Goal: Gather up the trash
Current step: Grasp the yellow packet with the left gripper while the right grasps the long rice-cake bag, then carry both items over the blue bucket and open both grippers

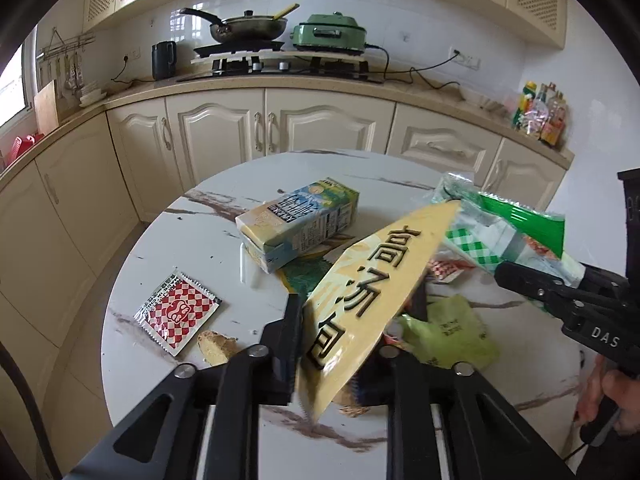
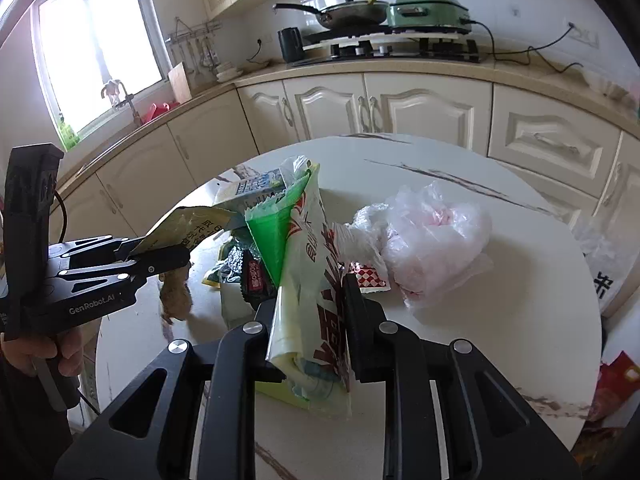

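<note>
On the left of the marble table (image 1: pixel 192 240) lies a red-checked sachet (image 1: pixel 178 314), flat and apart from the other litter. Just beside it, toward the near edge, sits a brown food scrap (image 1: pixel 218 346). Further in, a milk carton (image 1: pixel 298 222) lies on its side, resting partly on a dark green wrapper (image 1: pixel 306 280).

The left gripper (image 1: pixel 356 316) is clamped on a yellow soup packet (image 1: pixel 372 284), which stands tilted above the table with its printed face toward the left wrist camera. The packet is held between both fingers (image 1: pixel 288 332); its upper tip points toward the right gripper's load.

Below and right of the packet lies a crumpled lime bag (image 1: pixel 448 332).

The right gripper (image 2: pixel 310 320) is closed on a green-and-white wrapper (image 2: pixel 304 248), held upright and off the table surface. In the right wrist view a second red-checked sachet (image 2: pixel 370 276) lies just behind the right finger. Right of it rests a clear plastic bag (image 2: pixel 432 240) with pink contents, bunched, on the table.

Kitchen cabinets (image 1: pixel 280 120) run behind the table.
</note>
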Demonstrator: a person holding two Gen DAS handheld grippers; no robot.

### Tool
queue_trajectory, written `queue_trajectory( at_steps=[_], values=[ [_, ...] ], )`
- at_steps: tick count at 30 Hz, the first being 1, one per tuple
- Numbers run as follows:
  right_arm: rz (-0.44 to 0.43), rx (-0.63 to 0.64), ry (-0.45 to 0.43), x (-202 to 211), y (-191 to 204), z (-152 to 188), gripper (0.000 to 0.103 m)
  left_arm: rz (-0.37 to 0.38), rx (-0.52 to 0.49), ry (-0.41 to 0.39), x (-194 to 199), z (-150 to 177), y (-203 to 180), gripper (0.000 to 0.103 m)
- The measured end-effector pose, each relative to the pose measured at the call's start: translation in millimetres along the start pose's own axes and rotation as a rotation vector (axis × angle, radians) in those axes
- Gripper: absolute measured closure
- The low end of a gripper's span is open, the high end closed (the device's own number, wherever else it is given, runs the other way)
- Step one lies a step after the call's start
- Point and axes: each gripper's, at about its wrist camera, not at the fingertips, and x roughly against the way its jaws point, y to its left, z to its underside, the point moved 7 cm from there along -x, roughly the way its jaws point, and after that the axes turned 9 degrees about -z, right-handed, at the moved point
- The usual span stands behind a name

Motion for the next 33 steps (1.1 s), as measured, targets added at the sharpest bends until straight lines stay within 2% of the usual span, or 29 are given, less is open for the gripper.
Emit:
queue_trajectory(
  at_steps=[2, 8, 15, 22, 27, 33],
  values=[
    [-0.004, 0.000, -0.016, 11, 5, -2, 0.082, 0.020, 0.006, -0.014, 15, 2, -1, 0.095],
    [-0.003, 0.008, -0.046, 34, 25, -4, 0.084, 0.049, 0.017, -0.001, 42, 18, 8, 0.098],
    [-0.012, 0.020, -0.022, 31, 45, 8, 0.085, 0.074, 0.034, 0.004, 62, 39, 7, 0.099],
    [-0.025, 0.040, -0.050, 36, 68, 6, 0.085, 0.085, 0.079, -0.083, 120, 47, 29, 0.100],
    [-0.090, 0.136, -0.092, 40, 132, -14, 0.085, 0.029, 0.141, -0.146, 171, 62, 70, 0.099],
    [-0.257, 0.247, -0.059, -4, 247, -13, 0.085, -0.139, 0.249, -0.146, 227, 123, 168, 0.099]
  ],
)
